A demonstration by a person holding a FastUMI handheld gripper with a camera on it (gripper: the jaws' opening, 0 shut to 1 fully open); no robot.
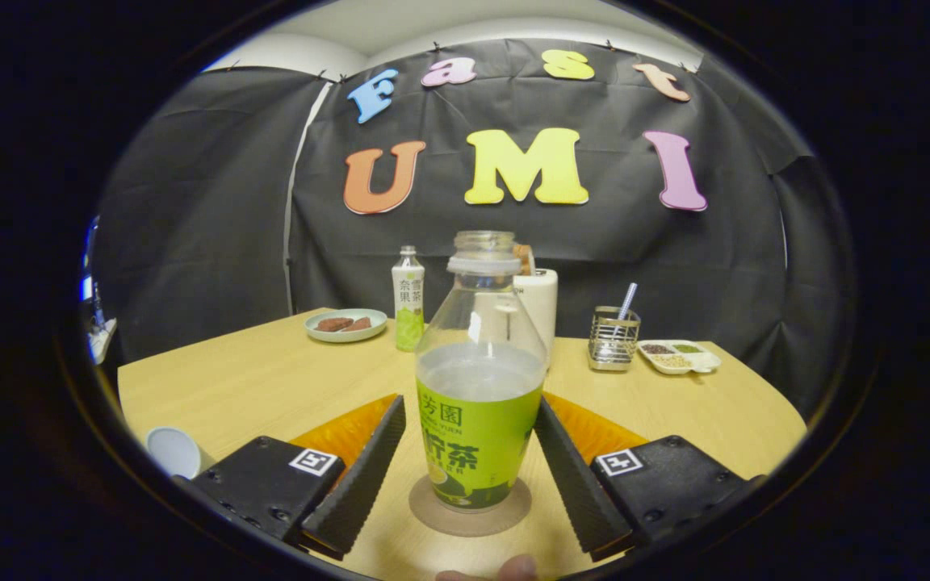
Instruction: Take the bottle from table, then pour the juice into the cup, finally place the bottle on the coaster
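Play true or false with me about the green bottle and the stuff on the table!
1. The bottle stands upright on the round coaster. True.
2. The bottle has its cap on. False: its mouth is open, with no cap.
3. The gripper squeezes the bottle. False: its fingers stand apart on either side, with gaps showing.
4. A white cup sits beside the gripper. True.
5. A second, smaller bottle stands beyond, near a plate. True.
6. The bottle is full to the top. False: liquid reaches about halfway.
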